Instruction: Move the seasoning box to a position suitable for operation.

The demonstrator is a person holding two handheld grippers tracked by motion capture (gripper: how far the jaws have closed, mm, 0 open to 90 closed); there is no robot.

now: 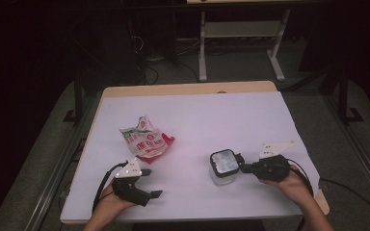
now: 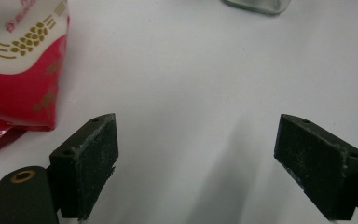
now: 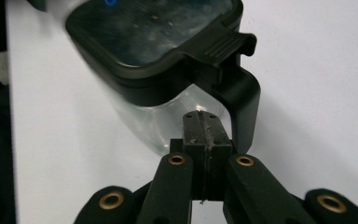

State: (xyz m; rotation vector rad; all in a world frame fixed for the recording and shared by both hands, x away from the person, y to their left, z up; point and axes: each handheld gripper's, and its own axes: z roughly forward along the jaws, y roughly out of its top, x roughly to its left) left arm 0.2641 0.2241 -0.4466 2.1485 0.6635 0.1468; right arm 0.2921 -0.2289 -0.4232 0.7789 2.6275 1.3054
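The jar (image 1: 224, 167) stands upright on the table (image 1: 197, 110), near its front right part, well apart from the bag (image 1: 145, 139) at the left. It is a clear, square-shouldered container with a dark lid (image 3: 149, 32) and a black latch (image 3: 233, 84) that hangs down 1 side.

The right gripper (image 3: 204, 128) is clenched, its 2 jaws pressed together with nothing between them, and its tip sits right at the latch; whether it touches the glass or the latch I cannot tell. The left gripper (image 2: 196, 163) rests released on the table, jaws wide apart, the bag just beside its left jaw.

I judge the jar to be stiff, fairly heavy for its size, smooth and slippery on the walls, and breakable if it tips or drops. It looks empty, so a push on the latch may slide it rather than open it. The body under the lid rim is likely the safest hold, across 2 flat walls, with the other gripper working the latch. The bag looks light, crinkly and soft, best pinched at a folded edge.
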